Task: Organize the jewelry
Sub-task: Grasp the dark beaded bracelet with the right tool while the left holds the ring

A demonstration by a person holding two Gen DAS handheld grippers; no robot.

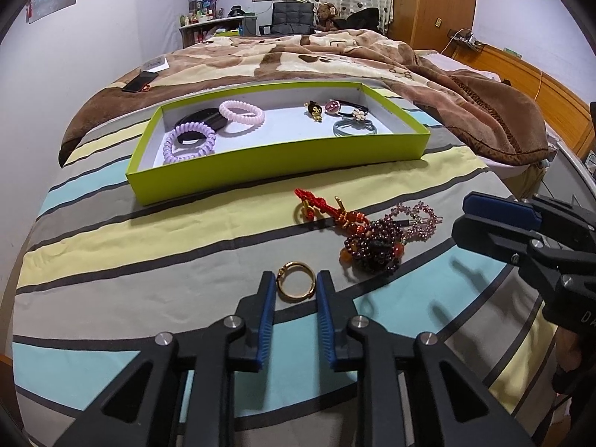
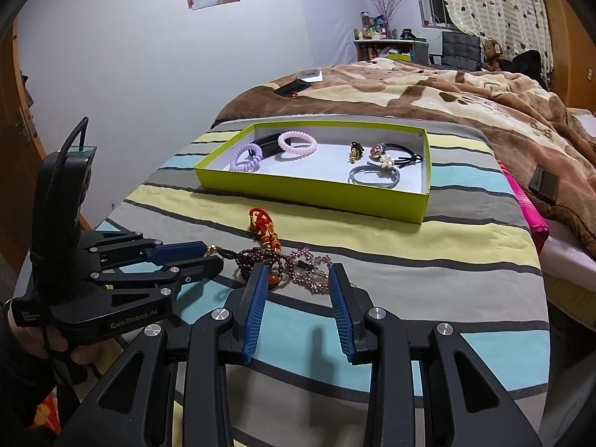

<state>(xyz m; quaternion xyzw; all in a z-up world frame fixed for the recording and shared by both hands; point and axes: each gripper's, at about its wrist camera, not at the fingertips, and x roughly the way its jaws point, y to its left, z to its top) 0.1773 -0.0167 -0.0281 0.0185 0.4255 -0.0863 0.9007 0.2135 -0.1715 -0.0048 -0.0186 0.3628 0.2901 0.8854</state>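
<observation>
Right now the gold ring point(image 1: 296, 280) lies flat on the striped bed sheet point(image 1: 149, 260) between the left gripper point(image 1: 295, 283) fingers, which look closed against its sides, while the right gripper point(image 2: 298, 279) waits open over the beads point(image 2: 298, 264).

In the right wrist view we see the left gripper point(image 2: 214, 257) covering most of the gold ring point(image 2: 212, 249). The right gripper point(image 2: 298, 279) hides the near part of the bead pile point(image 2: 294, 260). In the tray point(image 1: 260, 160), the purple coil point(image 1: 190, 141) overlaps a black band point(image 1: 208, 119). The far shelf bottles point(image 1: 195, 15) are too small to tell apart.
</observation>
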